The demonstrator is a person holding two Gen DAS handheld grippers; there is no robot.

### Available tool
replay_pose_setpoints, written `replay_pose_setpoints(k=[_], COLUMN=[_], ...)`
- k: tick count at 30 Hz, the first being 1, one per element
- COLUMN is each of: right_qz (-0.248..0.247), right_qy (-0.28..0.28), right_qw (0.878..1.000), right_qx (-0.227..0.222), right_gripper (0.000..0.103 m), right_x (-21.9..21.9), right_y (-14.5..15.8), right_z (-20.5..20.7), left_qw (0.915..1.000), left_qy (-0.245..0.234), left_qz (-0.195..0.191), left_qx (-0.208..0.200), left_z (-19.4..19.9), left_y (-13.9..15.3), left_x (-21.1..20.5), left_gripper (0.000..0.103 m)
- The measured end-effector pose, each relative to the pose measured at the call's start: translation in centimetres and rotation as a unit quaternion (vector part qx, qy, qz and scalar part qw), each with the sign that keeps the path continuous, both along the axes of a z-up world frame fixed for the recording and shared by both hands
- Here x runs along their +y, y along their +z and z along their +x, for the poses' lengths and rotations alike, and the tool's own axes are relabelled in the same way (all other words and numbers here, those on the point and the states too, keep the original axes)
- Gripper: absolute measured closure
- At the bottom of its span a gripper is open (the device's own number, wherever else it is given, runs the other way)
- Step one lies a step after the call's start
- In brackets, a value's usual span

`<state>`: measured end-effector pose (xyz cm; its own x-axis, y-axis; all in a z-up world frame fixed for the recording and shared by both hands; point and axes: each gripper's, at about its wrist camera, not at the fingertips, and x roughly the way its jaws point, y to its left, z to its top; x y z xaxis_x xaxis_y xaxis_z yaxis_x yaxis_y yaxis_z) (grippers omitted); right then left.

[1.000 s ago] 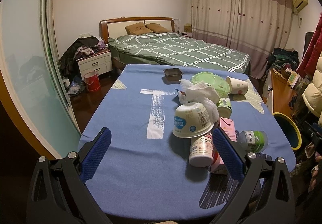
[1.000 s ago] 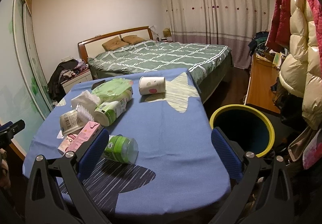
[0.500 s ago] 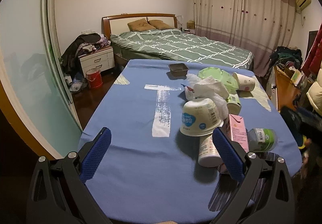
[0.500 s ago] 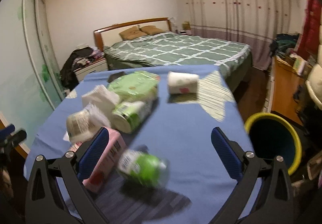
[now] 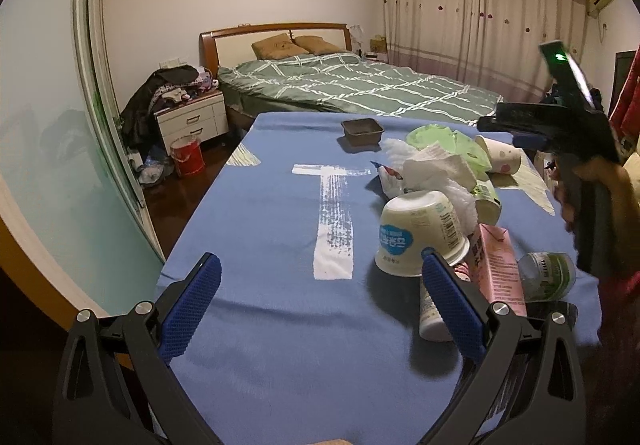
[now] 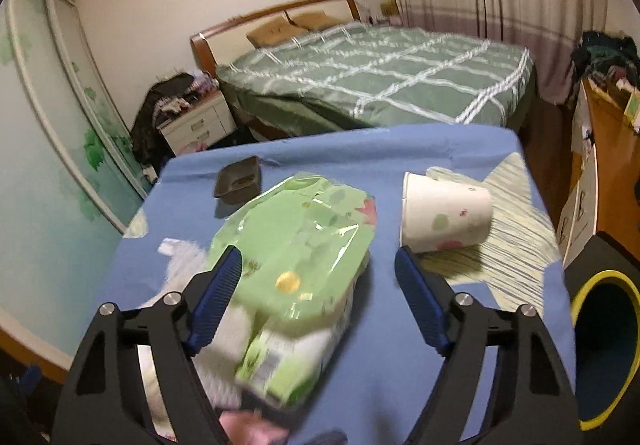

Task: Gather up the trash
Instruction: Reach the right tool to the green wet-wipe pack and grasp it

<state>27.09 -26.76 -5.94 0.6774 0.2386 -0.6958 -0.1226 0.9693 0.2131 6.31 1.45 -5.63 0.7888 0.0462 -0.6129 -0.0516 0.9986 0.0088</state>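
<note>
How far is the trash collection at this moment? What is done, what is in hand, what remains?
Done: nothing visibly; the yellow-rimmed bin looks empty. In hand: nothing; the right gripper, jaws just closing, straddles the green packet without gripping it, and the left gripper is open. Left: the paper cup, white tub, pink carton, tissues.

Right gripper (image 6: 318,295): jaws apart and just been closing, blue pads either side of a green packet (image 6: 296,245); no pad visibly pressing on it.
Green packet: glossy wrapper, lying on a green-and-white tub (image 6: 288,357), partly blurred.
Paper cup (image 6: 446,219): white with spots, on its side, just right of the packet, apart from it.
Dark tray (image 6: 238,181): small, empty-looking, behind the packet.
White tissue (image 6: 180,273): left of the packet, blurred.
Surface (image 6: 400,149): blue cloth with a pale striped patch under the cup.
Bin (image 6: 604,345): yellow rim, dark inside, off the surface's right edge.
Bed (image 6: 380,81): green checked cover, behind the surface.
</note>
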Motion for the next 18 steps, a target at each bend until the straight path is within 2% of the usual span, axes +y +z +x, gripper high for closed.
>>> replay_pose_setpoints(k=[9, 11, 14, 16, 18], right_qz=[-0.018, -0.018, -0.022, -0.020, -0.018], right_qy=[0.006, 0.008, 0.009, 0.013, 0.019], right_qw=[0.998, 0.997, 0.997, 0.998, 0.998], right_qx=[0.058, 0.068, 0.068, 0.064, 0.058], right_gripper=[0.040, 0.048, 0.071, 0.095, 0.099], right_x=[2.1, 2.2, 2.4, 2.5, 2.5], right_y=[-2.7, -3.2, -3.4, -3.3, -3.1], right_z=[4.2, 4.5, 4.6, 4.4, 4.2], left_qw=[0.9998, 0.9997, 0.9996, 0.9996, 0.9995], left_qy=[0.004, 0.004, 0.004, 0.005, 0.005], left_qz=[-0.012, -0.014, -0.019, -0.020, -0.021], left_qx=[0.016, 0.018, 0.020, 0.022, 0.021], left_z=[1.5, 1.6, 1.8, 1.8, 1.8], left_y=[-1.3, -1.5, -1.8, -1.8, -1.9], left_x=[1.1, 1.2, 1.5, 1.7, 1.7], left_gripper=[0.004, 0.004, 0.004, 0.004, 0.004])
